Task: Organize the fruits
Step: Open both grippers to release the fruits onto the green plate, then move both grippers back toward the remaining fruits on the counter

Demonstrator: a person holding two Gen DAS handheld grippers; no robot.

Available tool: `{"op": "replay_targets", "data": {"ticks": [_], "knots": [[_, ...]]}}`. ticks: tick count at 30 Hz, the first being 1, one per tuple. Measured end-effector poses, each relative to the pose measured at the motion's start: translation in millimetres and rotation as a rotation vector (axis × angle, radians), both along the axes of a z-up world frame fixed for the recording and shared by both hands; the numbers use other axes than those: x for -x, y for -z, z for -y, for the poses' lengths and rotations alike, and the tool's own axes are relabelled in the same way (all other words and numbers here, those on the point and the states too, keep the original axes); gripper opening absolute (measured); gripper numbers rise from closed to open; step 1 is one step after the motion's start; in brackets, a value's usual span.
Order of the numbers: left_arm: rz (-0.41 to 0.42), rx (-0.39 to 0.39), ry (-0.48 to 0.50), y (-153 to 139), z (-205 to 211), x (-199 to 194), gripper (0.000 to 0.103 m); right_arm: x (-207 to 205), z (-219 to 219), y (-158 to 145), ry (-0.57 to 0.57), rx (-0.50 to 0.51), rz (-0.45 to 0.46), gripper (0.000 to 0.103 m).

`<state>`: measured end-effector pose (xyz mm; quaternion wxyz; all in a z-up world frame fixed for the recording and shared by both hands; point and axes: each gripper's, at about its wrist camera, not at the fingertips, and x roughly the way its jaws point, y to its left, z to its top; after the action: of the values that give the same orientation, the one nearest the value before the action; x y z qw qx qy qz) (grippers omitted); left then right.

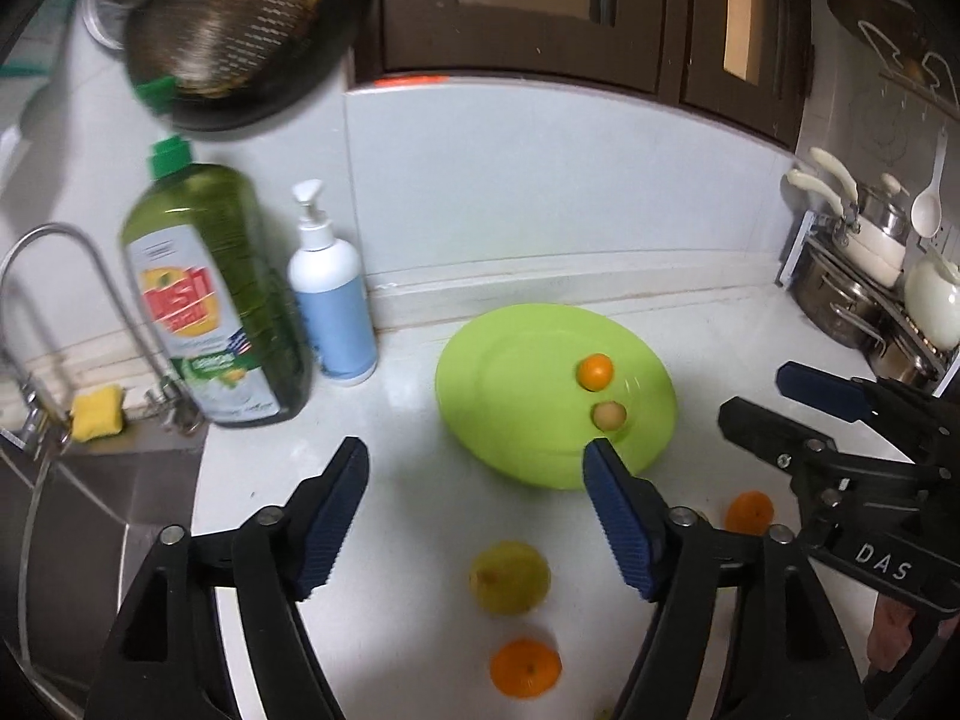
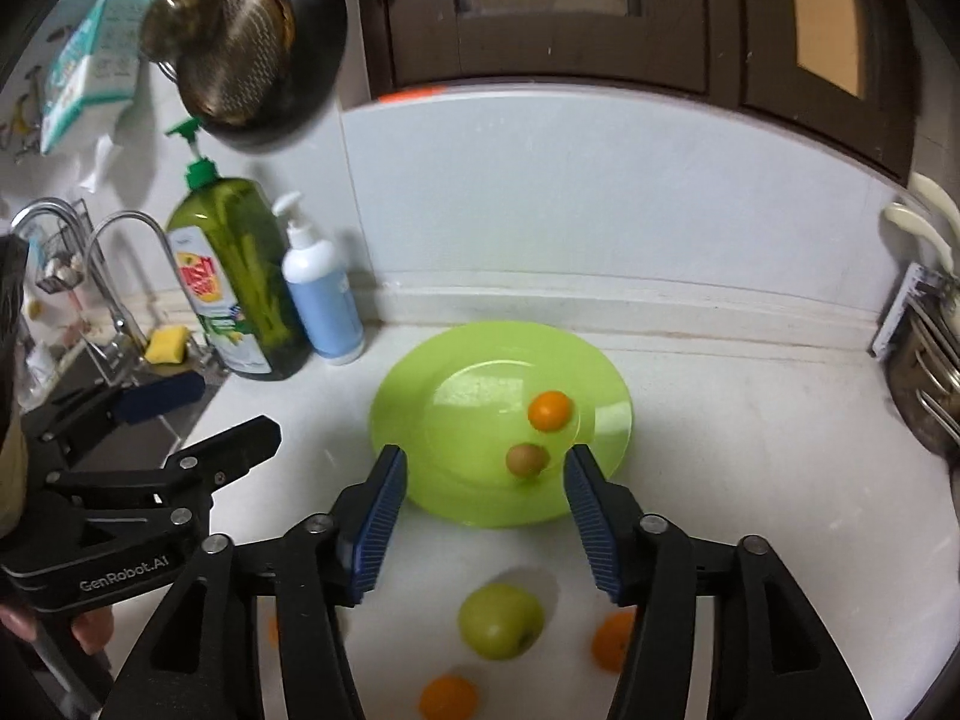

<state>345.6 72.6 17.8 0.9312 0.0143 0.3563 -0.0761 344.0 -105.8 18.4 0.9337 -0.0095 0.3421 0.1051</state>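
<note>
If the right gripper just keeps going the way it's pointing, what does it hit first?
Most likely the green plate: the open right gripper points down at its near side, close to the brownish fruit lying there. Depth is hard to judge, so it could meet that fruit first.

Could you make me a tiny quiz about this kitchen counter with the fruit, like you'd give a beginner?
1. True or false: the green plate is empty.
2. Which fruit lies nearest the right tool: A) green apple B) banana C) grapes?
3. How many fruits sit on the plate?

Key: 1 false; 2 A; 3 two, a small orange and a brownish fruit.
</note>
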Motion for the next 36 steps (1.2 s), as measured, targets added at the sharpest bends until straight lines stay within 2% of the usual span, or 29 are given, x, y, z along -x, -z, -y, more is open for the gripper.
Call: {"op": "replay_targets", "data": {"ticks": [8, 12, 23, 30, 36], "knots": [[0.012, 0.017, -0.044, -4, -3, 51, 0.085, 51, 7, -6, 0.033, 0.021, 0.099, 0.060], [0.019, -0.005, -0.059, 0, 2, 75, 0.086, 69, 16, -5, 0.048, 0.010, 0.109, 0.060], [0.028, -0.050, -0.023, 18, 20, 123, 0.086, 105, 36, 21, 0.047, -0.018, 0.057, 0.060], [0.036, -0.074, 0.024, 35, 35, 141, 0.085, 128, 41, 45, 0.036, 0.027, 0.028, 0.060], [-0.009, -0.077, 0.047, 58, 47, 146, 0.081, 139, 50, 61, 0.052, 0.062, -0.001, 0.060]]}}
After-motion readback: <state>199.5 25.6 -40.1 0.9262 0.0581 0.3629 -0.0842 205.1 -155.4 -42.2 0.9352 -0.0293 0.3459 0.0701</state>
